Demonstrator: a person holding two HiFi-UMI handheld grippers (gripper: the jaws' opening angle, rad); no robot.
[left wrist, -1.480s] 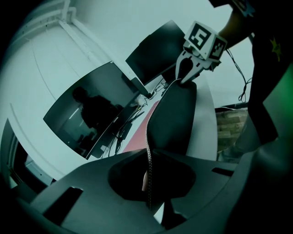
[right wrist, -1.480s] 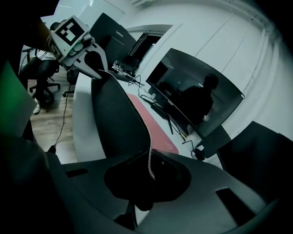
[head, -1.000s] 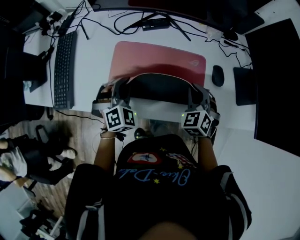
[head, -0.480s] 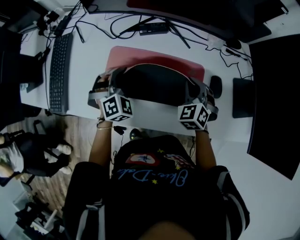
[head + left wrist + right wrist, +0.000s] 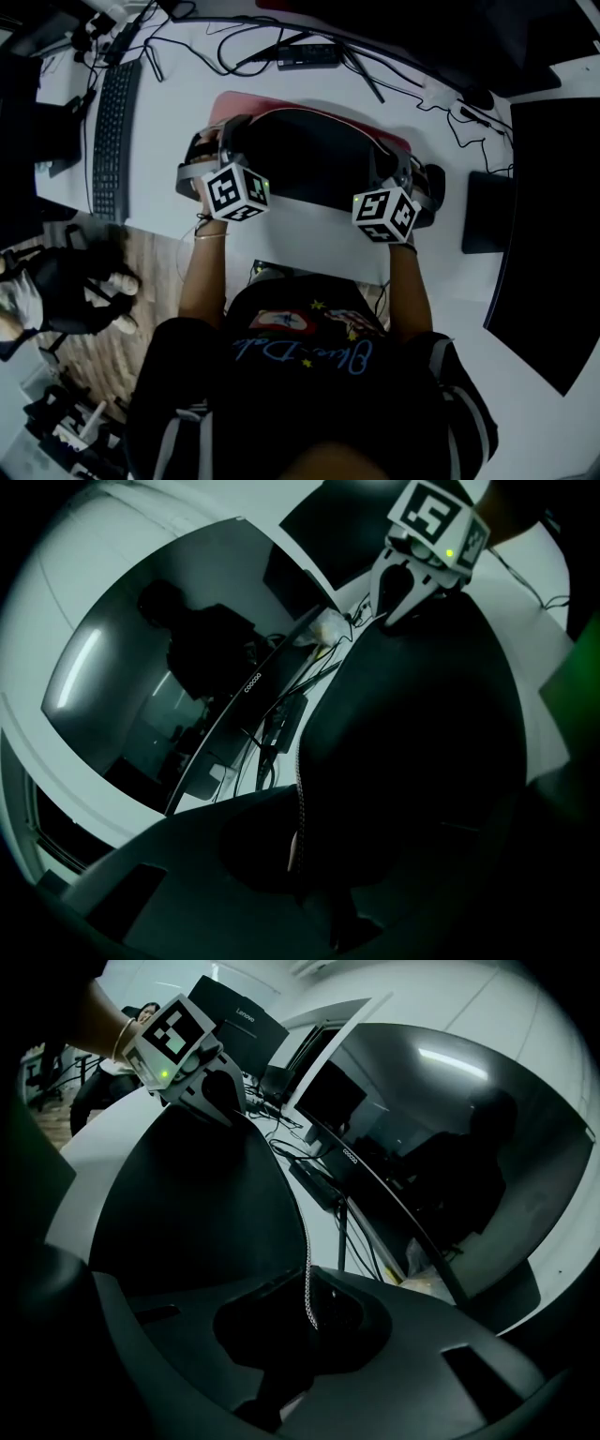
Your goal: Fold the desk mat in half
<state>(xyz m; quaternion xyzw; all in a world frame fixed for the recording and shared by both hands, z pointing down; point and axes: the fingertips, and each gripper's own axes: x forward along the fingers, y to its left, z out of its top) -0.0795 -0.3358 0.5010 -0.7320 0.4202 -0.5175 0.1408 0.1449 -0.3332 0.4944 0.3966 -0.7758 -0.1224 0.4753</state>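
The desk mat lies on the white desk, red on top and black underneath. Its near edge is lifted and curled over toward the far edge, so only a thin red strip shows. My left gripper is shut on the mat's left corner, and its stitched hem runs between the jaws. My right gripper is shut on the right corner, where the hem is pinched. Each gripper view shows the other gripper, the right one and the left one, across the black underside.
A black keyboard lies at the left. A mouse and a small black pad are at the right. Cables and a power strip run along the back under a curved monitor. A large black panel stands at the far right.
Both grippers have carried the mat's near edge away from the person toward the far edge. The black underside now covers most of the red surface.
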